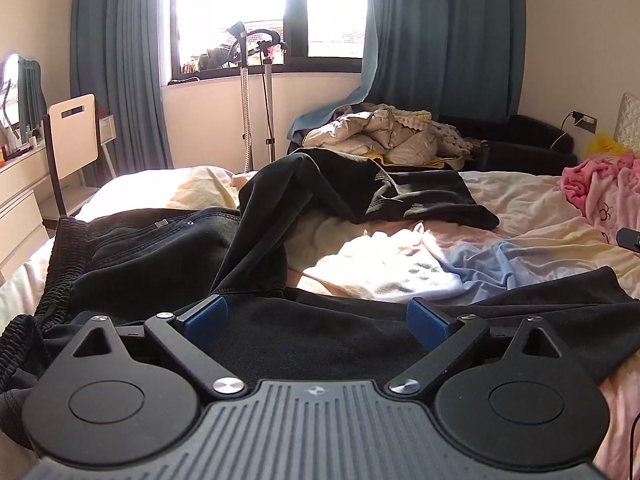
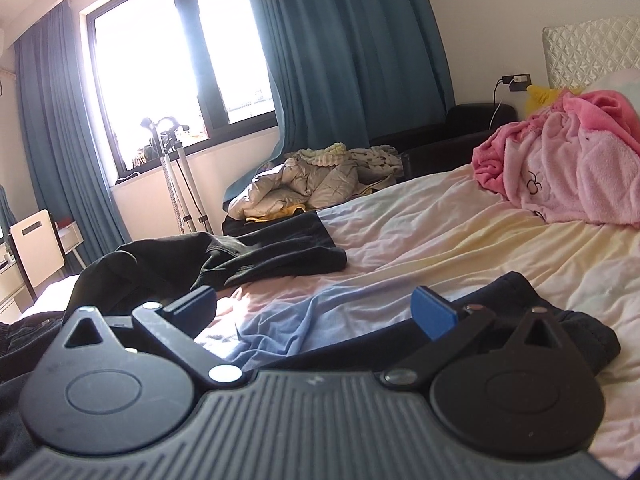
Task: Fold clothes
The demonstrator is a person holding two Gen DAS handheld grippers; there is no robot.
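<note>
Left wrist view: the left gripper [image 1: 318,316] sits low in the frame, blue pads spread wide, nothing between them, hovering over a flat stretch of the black trousers [image 1: 168,248]. The elastic waistband [image 1: 56,280] bunches at the left edge, and one leg runs up toward the centre, rumpled and twisted across the bed sheet [image 1: 500,216].

Right wrist view: the right gripper [image 2: 320,308] is likewise wide open and empty, its right pad above a dark hem [image 2: 532,304] at lower right, the far leg lying crumpled at centre left. A pink fleece [image 2: 568,168] heaps at upper right, well apart.

Handling, as I judge it: soft, limp denim-like cloth with some weight, so it should drape and drag rather than hold shape. The thick waistband and the hem edges look like the surest places to pinch; mid-panel grabs would likely bunch.
</note>
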